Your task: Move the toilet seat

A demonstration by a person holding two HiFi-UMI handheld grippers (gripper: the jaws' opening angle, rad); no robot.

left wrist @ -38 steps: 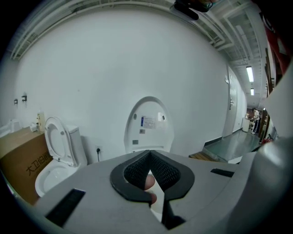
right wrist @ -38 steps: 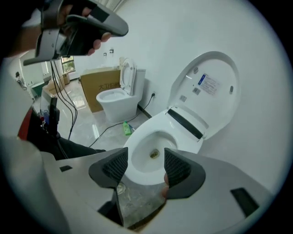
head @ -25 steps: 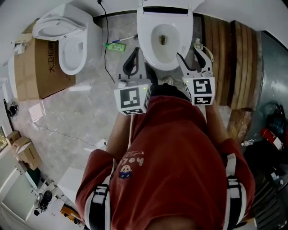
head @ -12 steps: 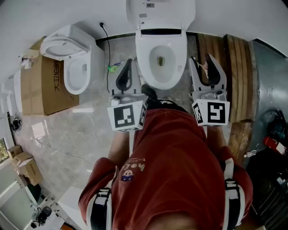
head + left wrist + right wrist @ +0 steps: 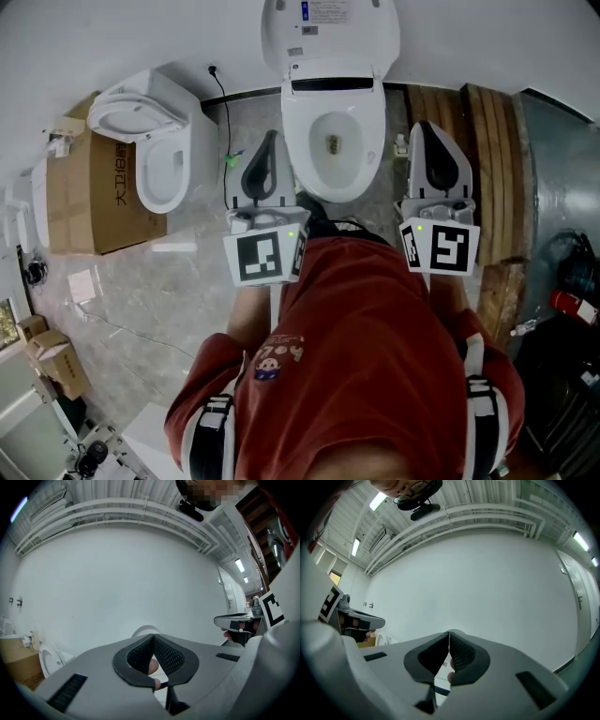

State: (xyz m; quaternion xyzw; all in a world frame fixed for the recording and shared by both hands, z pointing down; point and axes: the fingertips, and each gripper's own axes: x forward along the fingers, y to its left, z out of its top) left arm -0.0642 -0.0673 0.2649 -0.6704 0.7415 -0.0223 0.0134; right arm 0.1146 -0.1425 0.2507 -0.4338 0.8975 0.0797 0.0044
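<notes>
The white toilet [image 5: 333, 141] stands at the wall with its seat and lid [image 5: 330, 33] raised upright against the tank. My left gripper [image 5: 270, 138] hangs level to the left of the bowl, shut and empty. Over on the bowl's right, my right gripper [image 5: 424, 127] points at the wall; its jaws have just closed with nothing between them. In the left gripper view the jaws [image 5: 152, 636] meet at the tip before the white wall, with the top of the raised lid [image 5: 145, 630] behind them. The right gripper view shows closed jaws [image 5: 449, 633] too.
A second toilet [image 5: 155, 141] sits on the floor at the left beside a cardboard box [image 5: 89, 202]. Wooden planks [image 5: 483, 159] lie to the right of the toilet. A black cable [image 5: 217, 94] runs down the wall, and a small green item [image 5: 228, 159] lies on the floor.
Both grippers have lifted and drawn away from the bowl's rim. The right gripper's jaws, wide open before, have come together. The raised lid now shows fully.
</notes>
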